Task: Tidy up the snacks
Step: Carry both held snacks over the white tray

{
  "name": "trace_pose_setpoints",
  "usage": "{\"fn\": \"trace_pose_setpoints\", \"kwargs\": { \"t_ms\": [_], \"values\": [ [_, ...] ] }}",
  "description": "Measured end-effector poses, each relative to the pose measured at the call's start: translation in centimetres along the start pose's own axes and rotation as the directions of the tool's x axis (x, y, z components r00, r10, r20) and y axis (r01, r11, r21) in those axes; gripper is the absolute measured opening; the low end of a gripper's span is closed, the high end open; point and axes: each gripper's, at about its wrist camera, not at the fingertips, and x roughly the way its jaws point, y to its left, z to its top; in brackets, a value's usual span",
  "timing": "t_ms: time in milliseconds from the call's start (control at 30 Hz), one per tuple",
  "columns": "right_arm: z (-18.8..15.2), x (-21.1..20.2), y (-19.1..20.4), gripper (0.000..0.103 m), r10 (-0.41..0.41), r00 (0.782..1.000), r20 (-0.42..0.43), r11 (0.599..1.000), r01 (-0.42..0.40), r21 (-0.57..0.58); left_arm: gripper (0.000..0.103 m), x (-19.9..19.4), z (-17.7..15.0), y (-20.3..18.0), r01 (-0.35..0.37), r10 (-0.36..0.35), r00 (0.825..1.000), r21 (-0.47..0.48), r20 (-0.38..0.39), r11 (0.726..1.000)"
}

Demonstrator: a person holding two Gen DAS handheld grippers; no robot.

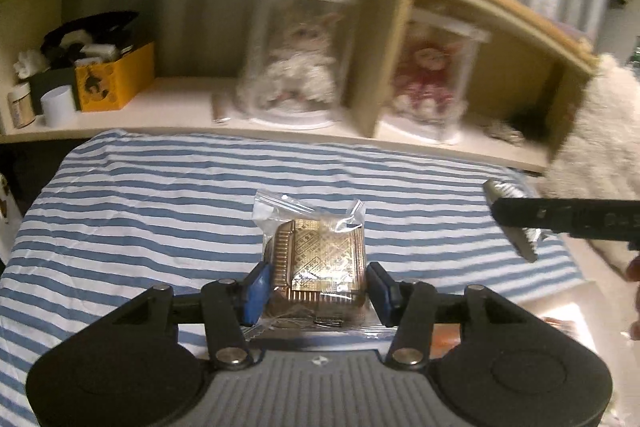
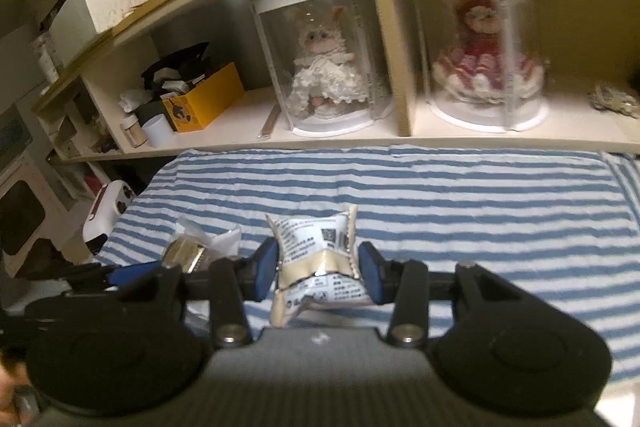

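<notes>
My left gripper (image 1: 318, 287) is shut on a gold-patterned snack in a clear plastic bag (image 1: 320, 263), held above the blue-and-white striped bedspread (image 1: 160, 195). Its blue pads (image 1: 256, 289) press both sides of the packet. In the right wrist view, my right gripper (image 2: 320, 277) is shut on a white and cream snack packet with black print (image 2: 316, 259), also lifted over the striped cover (image 2: 480, 207). The left gripper with its gold snack (image 2: 192, 253) shows at the lower left there. The right gripper's finger and its silvery packet edge (image 1: 516, 227) enter the left wrist view from the right.
A curved wooden headboard shelf (image 2: 360, 143) runs along the far edge of the bed. It holds two dolls in clear cases (image 2: 324, 67) (image 2: 484, 43), a yellow box of clutter (image 2: 204, 99), a white cup (image 2: 158, 131) and a small jar (image 2: 130, 133). A fluffy white throw (image 1: 600, 139) lies at right.
</notes>
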Motion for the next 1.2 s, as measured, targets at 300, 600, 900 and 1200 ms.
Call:
{"fn": "trace_pose_setpoints", "kwargs": {
  "t_ms": [300, 600, 900, 1200],
  "values": [
    [-2.7, -7.1, -4.1, 0.050, -0.053, 0.999, 0.008, 0.998, 0.052, 0.047, 0.053, -3.2, -1.7, -7.0, 0.128, -0.128, 0.992, 0.020, -0.014, 0.992],
    [-6.1, -12.8, -8.6, 0.050, -0.096, 0.995, 0.011, 0.990, 0.095, 0.105, 0.053, -1.9, -3.6, -14.1, 0.209, -0.206, 0.978, 0.094, -0.042, 0.973],
    [-10.2, -15.9, -13.3, 0.050, -0.137, 0.990, -0.017, 0.979, 0.138, 0.149, 0.053, 3.2, -6.4, -17.9, 0.198, -0.186, 0.979, 0.195, -0.078, 0.961],
    [-12.6, -15.7, -16.4, 0.050, -0.149, 0.987, -0.054, 0.969, 0.156, 0.191, 0.053, 5.2, -9.9, -18.7, 0.226, -0.197, 0.966, 0.173, -0.169, 0.959]
  ]
}}
